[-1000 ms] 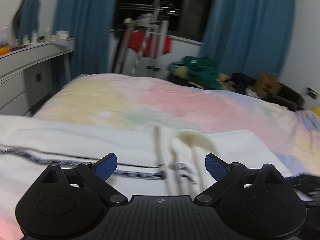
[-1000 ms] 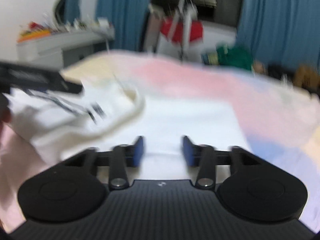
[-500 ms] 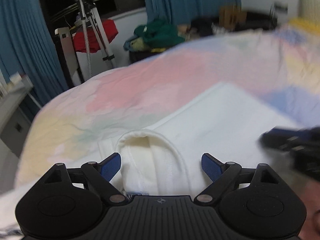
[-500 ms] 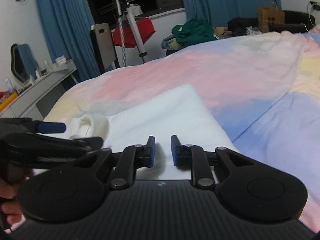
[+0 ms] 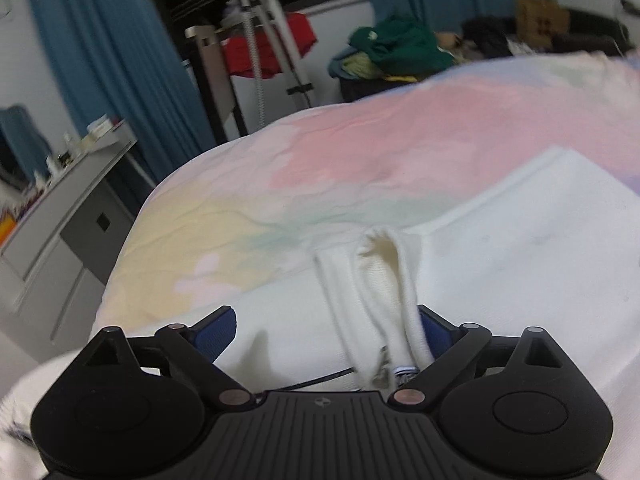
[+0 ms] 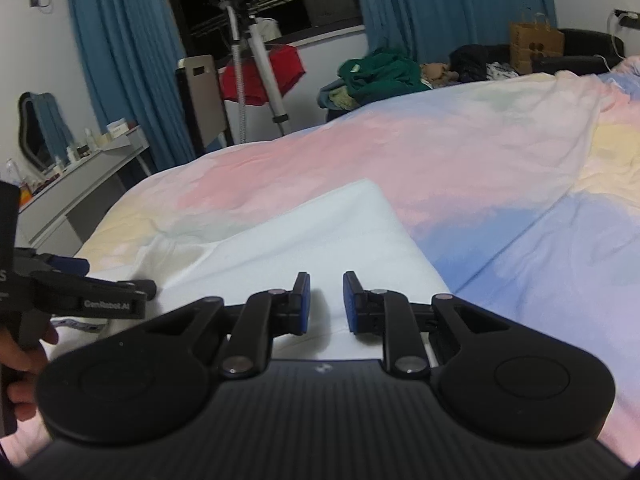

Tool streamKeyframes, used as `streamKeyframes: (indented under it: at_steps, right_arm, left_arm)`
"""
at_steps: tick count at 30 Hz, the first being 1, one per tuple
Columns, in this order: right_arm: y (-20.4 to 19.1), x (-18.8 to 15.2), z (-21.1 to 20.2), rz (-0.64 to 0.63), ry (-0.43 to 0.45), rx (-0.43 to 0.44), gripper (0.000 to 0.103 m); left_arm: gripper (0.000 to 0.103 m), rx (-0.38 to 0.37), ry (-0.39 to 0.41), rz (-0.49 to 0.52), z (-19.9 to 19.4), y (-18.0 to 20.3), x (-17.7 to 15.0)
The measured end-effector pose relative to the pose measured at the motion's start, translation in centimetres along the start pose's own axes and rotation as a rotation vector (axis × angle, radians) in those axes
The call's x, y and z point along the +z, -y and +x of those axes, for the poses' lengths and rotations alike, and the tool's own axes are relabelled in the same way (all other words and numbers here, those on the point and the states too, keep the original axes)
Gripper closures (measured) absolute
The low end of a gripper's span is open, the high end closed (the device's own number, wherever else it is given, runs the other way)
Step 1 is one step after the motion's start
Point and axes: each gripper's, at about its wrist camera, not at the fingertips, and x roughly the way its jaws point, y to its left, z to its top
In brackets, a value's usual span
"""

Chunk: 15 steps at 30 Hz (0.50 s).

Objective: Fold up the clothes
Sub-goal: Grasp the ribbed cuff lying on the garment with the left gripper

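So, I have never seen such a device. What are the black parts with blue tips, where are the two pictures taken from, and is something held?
They are two hand-held grippers, each carrying a camera that looks along its fingers. The left gripper is wide and opening, with the white knitted sleeve lying loose between its fingers. The right gripper is narrow and opening slightly above the folded white garment, gripping nothing. Everything lies on the pastel bed cover. A hand holds the left gripper.

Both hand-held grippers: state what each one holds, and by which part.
Nothing is held. The left hand-held gripper is opening, the white knit garment's sleeve cuff loose between its pads. The right hand-held gripper is opening over white fabric, nothing between its pads.
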Motion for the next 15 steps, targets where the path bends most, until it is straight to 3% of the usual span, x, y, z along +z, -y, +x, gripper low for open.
streamKeyframes:
  at_steps: [4,8,13,15]
  right_arm:
    - [-2.0,-0.4,-0.9,-0.099,0.035,0.145,0.082]
    - [-5.0,-1.2,-2.1,-0.218,0.064,0.337,0.082]
    - [-8.3,-3.1,-1.7,-0.336,-0.025,0.530,0.082]
    - [-9.6,-4.2,-1.2,-0.419,-0.056,0.529,0.082]
  left_arm:
    - [0.007,-0.047,0.025,-0.126,-0.7,-1.4,-0.9]
    - [0.007,-0.089,0.041,-0.176,-0.9,-2.4,-1.3]
    - [0.007,-0.134,0.010,-0.249,0.2,-3.1,-1.8]
    - [0.006,-0.140,0.003,-0.249,0.5,-3.1,-2.1]
